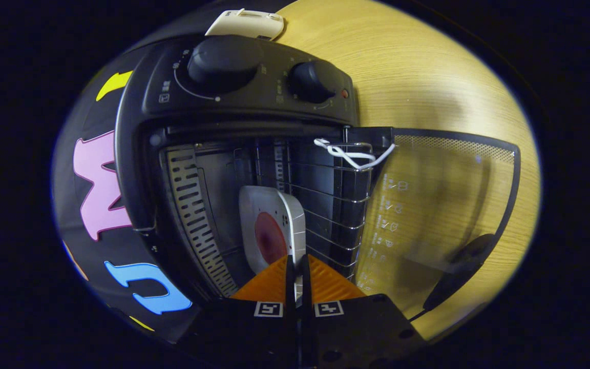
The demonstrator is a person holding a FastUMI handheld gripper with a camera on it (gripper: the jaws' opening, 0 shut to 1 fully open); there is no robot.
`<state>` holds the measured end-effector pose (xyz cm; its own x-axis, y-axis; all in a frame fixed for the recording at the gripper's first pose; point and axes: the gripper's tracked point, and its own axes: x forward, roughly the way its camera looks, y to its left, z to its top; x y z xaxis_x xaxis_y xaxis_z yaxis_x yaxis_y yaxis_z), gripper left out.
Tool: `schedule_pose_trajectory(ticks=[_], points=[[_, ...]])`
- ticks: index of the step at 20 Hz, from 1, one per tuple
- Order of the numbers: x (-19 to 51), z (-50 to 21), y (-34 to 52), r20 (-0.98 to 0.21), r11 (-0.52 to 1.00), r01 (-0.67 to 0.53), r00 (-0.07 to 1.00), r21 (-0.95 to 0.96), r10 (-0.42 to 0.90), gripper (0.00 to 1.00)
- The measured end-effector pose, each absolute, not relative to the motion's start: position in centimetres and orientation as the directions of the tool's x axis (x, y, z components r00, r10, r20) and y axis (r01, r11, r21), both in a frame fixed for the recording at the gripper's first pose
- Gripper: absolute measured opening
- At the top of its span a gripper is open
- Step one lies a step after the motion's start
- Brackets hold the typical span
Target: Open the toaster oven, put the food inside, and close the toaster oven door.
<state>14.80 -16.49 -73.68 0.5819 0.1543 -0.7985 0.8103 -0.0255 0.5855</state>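
1. Hand-held gripper [297,269] rolled sideways at the mouth of the toaster oven [233,133], orange fingers [269,284] drawn almost together on the near edge of a white tray [274,225]; looks clamped on that edge, though the contact itself is partly hidden
2. Tray with the reddish food [270,237] already inside the cavity, lying against the wire rack [325,205], far end deep within
3. Glass door [438,205] swung fully open over the bench [428,66], its dark handle [459,271] right of the fingers
4. Likely slips: letting go before the tray sits flat on the rack, so tipping and spilling the food
5. Catching a finger on the rack wires or the white hook [354,154] when pulling back
6. Leaving the tray proud of the opening, so blocking the door from closing
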Motion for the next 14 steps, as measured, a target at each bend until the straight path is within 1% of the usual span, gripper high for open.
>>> schedule_pose_trajectory(ticks=[3,5,7,10,12,14], points=[[14.9,-74.6,-16.2,-0.813,-0.057,0.825,0.563,0.562,0.148,0.08],[15.3,-74.9,-15.8,-0.805,-0.072,0.82,0.572,0.568,0.157,0.08],[15.0,-74.4,-15.9,-0.805,-0.08,0.822,0.569,0.564,0.166,0.18],[14.7,-73.2,-15.8,-0.796,-0.062,0.813,0.579,0.579,0.175,0.19],[14.1,-71.7,-15.3,-0.782,-0.005,0.8,0.588,0.6,0.207,0.18],[12.1,-70.7,-14.7,-0.788,0.124,0.787,0.569,0.605,0.234,0.18]])
